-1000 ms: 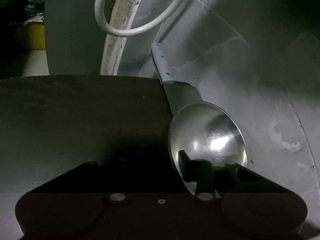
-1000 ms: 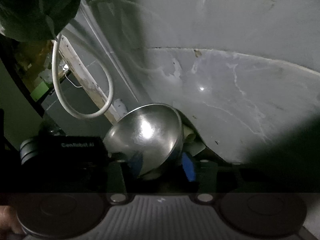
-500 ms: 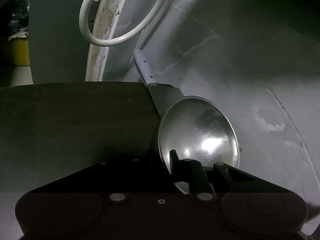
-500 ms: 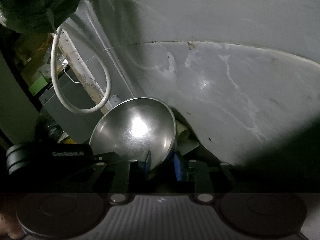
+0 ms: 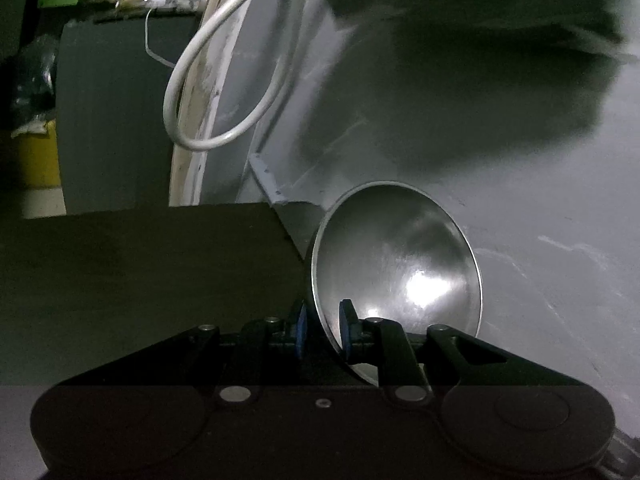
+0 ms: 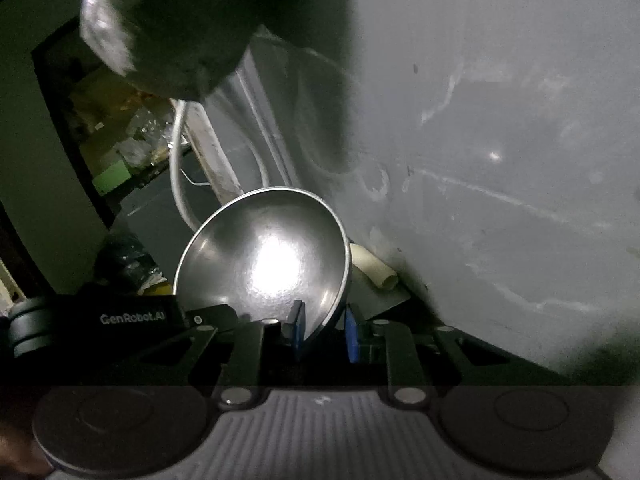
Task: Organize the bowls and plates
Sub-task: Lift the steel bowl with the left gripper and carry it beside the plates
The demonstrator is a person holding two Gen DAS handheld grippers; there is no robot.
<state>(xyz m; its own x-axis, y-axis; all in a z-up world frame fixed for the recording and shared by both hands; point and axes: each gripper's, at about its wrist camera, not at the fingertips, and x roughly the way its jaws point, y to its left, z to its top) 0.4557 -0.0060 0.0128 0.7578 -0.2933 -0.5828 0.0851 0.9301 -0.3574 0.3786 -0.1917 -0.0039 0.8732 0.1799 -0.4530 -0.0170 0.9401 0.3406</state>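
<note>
A shiny steel bowl (image 5: 400,264) stands tilted on its edge, hollow side toward the camera, in the left wrist view. My left gripper (image 5: 323,330) has its blue pads on either side of the bowl's rim and is shut on it. In the right wrist view the same bowl (image 6: 264,256) shows from the other side, and my right gripper (image 6: 322,330) is shut on its lower rim with blue pads. The left gripper's black body (image 6: 100,320) shows at the left of the right wrist view.
A dark table top (image 5: 140,280) lies at left. A grey marbled wall (image 6: 500,160) fills the right. A white looped cable (image 5: 208,92) hangs by a worn wooden strip (image 5: 200,120). A dark blurred shape (image 6: 180,20) hangs overhead. A cream tube (image 6: 372,266) lies behind the bowl.
The left gripper's fingers have closed onto the bowl's rim and the bowl has risen in view. The right gripper has kept its grip and tilted the bowl more open toward its camera.
</note>
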